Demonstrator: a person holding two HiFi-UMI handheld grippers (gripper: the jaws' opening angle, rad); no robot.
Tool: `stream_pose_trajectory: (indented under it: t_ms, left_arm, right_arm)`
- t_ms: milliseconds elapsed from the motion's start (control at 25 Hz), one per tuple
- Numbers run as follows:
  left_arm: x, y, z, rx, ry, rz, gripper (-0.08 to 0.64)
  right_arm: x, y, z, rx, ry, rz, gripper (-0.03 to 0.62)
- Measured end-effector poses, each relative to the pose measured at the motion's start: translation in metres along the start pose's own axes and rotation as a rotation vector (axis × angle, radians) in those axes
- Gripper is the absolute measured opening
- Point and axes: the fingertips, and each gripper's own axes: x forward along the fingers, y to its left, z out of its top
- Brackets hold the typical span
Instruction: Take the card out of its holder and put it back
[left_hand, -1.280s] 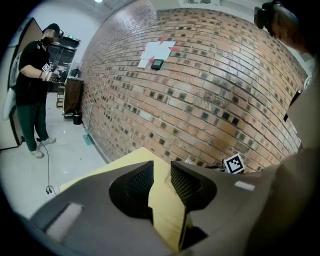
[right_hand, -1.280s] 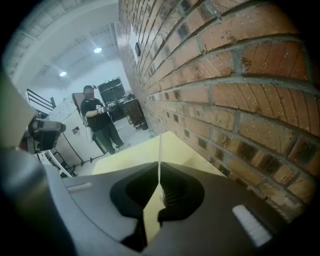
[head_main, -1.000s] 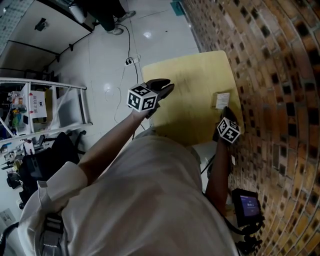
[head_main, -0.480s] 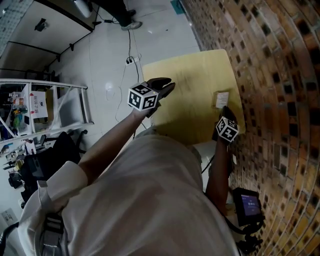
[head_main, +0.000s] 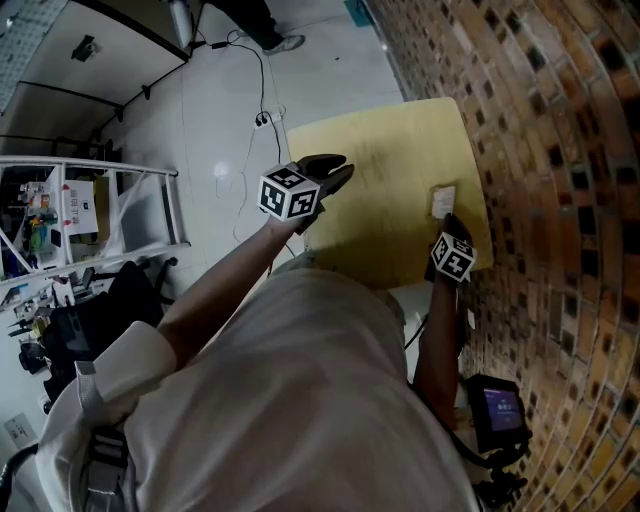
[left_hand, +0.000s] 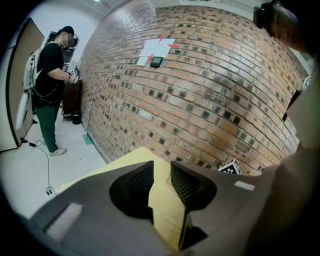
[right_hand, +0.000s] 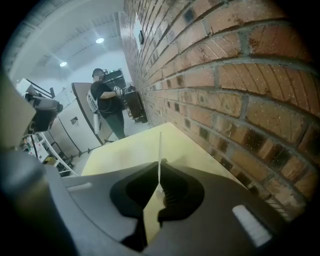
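Observation:
A small white card (head_main: 444, 200) lies at the right edge of the yellow table (head_main: 380, 180), close to the brick wall. My right gripper (head_main: 452, 224) reaches it from the near side. In the right gripper view the card (right_hand: 160, 147) shows edge-on as a thin white line rising from the shut jaws of my right gripper (right_hand: 160, 170). I cannot tell whether it sits in its holder. My left gripper (head_main: 338, 172) hovers over the table's left part, far from the card. In the left gripper view my left gripper (left_hand: 161, 169) stands open with only tabletop showing in the gap.
The brick wall (head_main: 560, 150) runs along the table's right side. A white metal rack (head_main: 100, 210) stands on the left, and a cable (head_main: 255, 120) trails over the floor beyond the table. A small screen device (head_main: 497, 412) sits near my right elbow. A person (left_hand: 50, 100) stands far off.
Both grippers have stayed almost where they were. The person at the far end of the room has walked further out of the head view.

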Motion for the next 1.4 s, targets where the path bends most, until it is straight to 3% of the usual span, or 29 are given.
stream_pose_trajectory:
  t_ms: [680, 1160, 1400]
  left_arm:
    - [-0.005, 0.0, -0.002, -0.007, -0.002, 0.014, 0.124]
    - [0.001, -0.019, 0.001, 0.027, 0.0, -0.034, 0.124]
    - [0.007, -0.036, 0.005, 0.042, -0.005, -0.072, 0.124]
  right_arm:
    - [0.01, -0.003, -0.016, -0.032, 0.016, -0.005, 0.014]
    - [0.016, 0.001, -0.014, -0.116, 0.057, -0.016, 0.025]
    - [-0.018, -0.009, 0.012, -0.022, -0.039, -0.017, 0.129]
